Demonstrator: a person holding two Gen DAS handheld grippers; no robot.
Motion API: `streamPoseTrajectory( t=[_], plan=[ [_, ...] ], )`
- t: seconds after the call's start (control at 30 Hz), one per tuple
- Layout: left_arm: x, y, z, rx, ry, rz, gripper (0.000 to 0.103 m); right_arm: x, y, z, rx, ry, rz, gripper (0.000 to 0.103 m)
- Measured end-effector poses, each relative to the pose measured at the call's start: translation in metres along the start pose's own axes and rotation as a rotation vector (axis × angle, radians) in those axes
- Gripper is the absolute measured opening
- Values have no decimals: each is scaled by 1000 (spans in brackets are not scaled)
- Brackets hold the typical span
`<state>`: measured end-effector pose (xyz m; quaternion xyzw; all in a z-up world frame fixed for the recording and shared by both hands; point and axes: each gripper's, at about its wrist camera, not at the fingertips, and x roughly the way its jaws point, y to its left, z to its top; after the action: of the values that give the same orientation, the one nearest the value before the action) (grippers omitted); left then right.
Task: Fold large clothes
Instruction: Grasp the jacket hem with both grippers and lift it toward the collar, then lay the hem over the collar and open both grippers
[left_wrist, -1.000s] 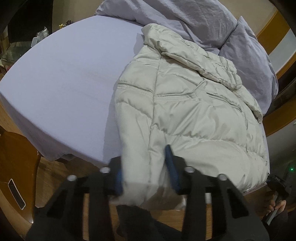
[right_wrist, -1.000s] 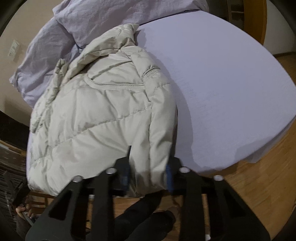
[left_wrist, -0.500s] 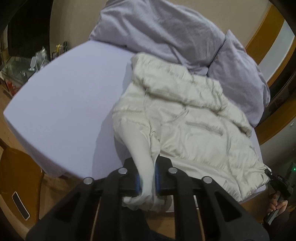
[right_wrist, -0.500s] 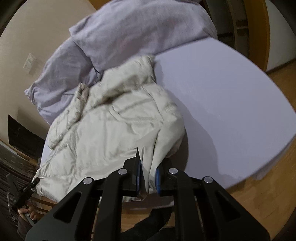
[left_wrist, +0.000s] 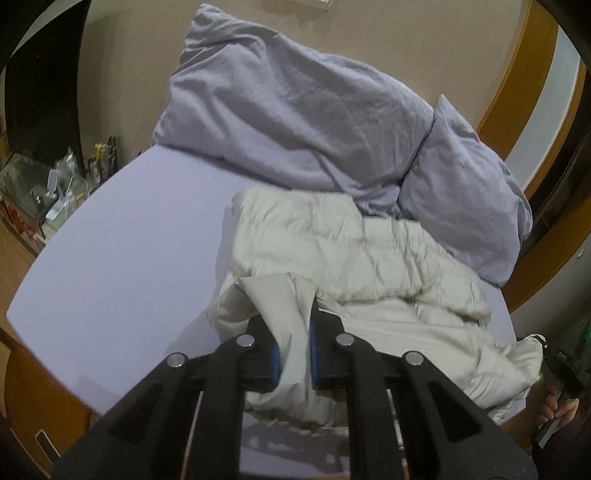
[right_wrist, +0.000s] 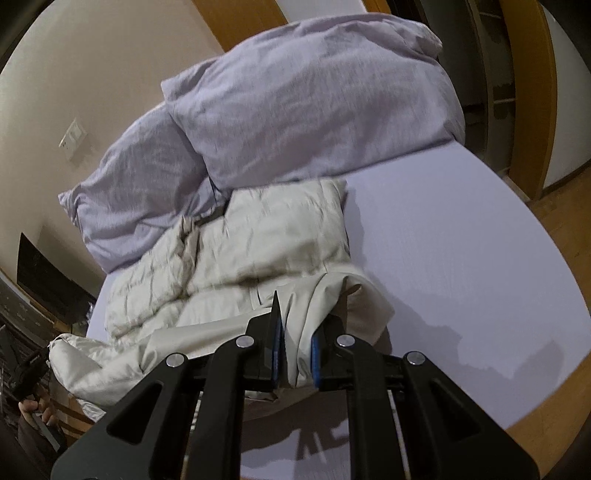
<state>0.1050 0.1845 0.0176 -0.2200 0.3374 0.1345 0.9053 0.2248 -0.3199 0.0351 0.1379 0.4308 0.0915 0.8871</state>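
Your two cameras sit close behind the grippers, looking down at the bed. Both see the jacket mid-frame and pillows on top.

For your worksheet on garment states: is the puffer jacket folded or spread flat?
Partly folded: the jacket's near hem is lifted off the bed, pinched in both grippers.

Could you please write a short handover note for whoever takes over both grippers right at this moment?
Left gripper: shut on the hem of the cream puffer jacket, lifted off the bed.
Right gripper: shut on the same jacket, also at its near edge, raised.
Jacket: its far part lies on the lavender bed sheet, collar end against the grey pillows; one sleeve hangs off the bed's near edge.
Done: both near corners gripped and raised.
Left: probably carry the raised edge toward the collar, lay it down, release, then tuck in the loose sleeve.
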Motion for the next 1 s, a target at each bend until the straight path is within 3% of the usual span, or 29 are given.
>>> streamPoseTrajectory(
  t=[0.53,1.0],
  plan=[
    [68,-20,104,37,-30,-2,12,64,24,94,-11,-80,-28,13],
    [157,-19,151,44,39,35,13,146,36,134,-39,-73,-138,13]
  ],
)
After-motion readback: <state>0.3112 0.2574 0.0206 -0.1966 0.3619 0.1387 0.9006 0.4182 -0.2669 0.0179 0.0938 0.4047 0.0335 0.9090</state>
